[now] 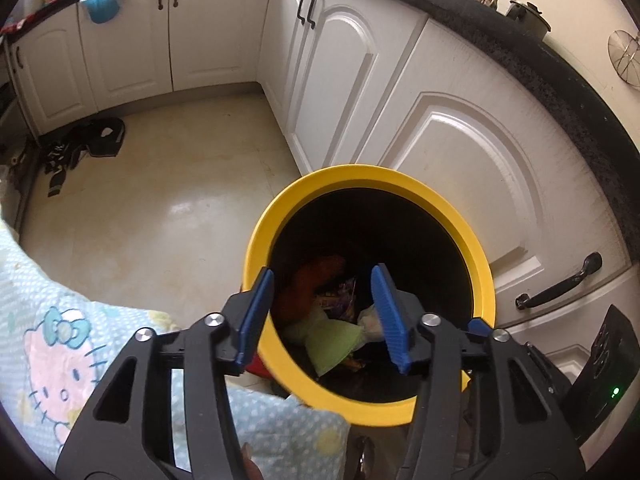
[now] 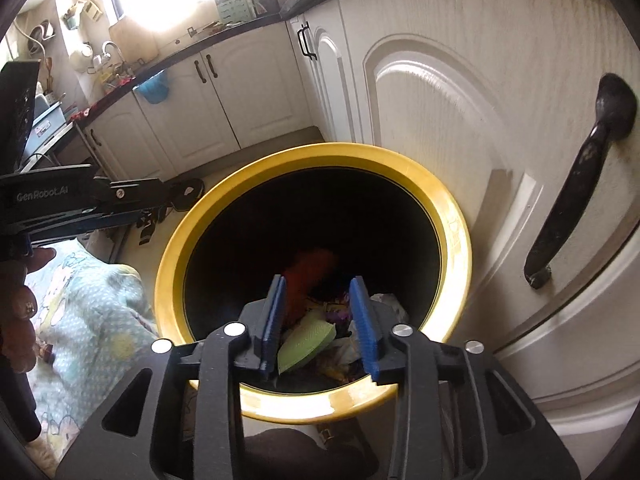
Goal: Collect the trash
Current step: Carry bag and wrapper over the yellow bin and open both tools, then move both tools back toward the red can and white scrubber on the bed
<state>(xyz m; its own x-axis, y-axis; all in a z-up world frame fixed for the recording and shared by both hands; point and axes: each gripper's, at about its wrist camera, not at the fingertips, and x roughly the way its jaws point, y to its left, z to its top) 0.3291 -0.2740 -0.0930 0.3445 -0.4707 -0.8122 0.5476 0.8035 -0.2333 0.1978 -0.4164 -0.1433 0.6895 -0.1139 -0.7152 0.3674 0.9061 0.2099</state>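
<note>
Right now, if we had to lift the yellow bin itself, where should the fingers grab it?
Probably the yellow bin's flat rim: one finger inside the mouth, one outside, coming straight down from above. The rim is an exposed lip all around; the near arc is closest to the open right gripper. The far side sits close to the cabinet door.

bin's [image 2: 456, 240] dark depths unreadable, orange item [image 2: 308, 276] blurred, wrappers [image 1: 340, 300] indistinct
</note>
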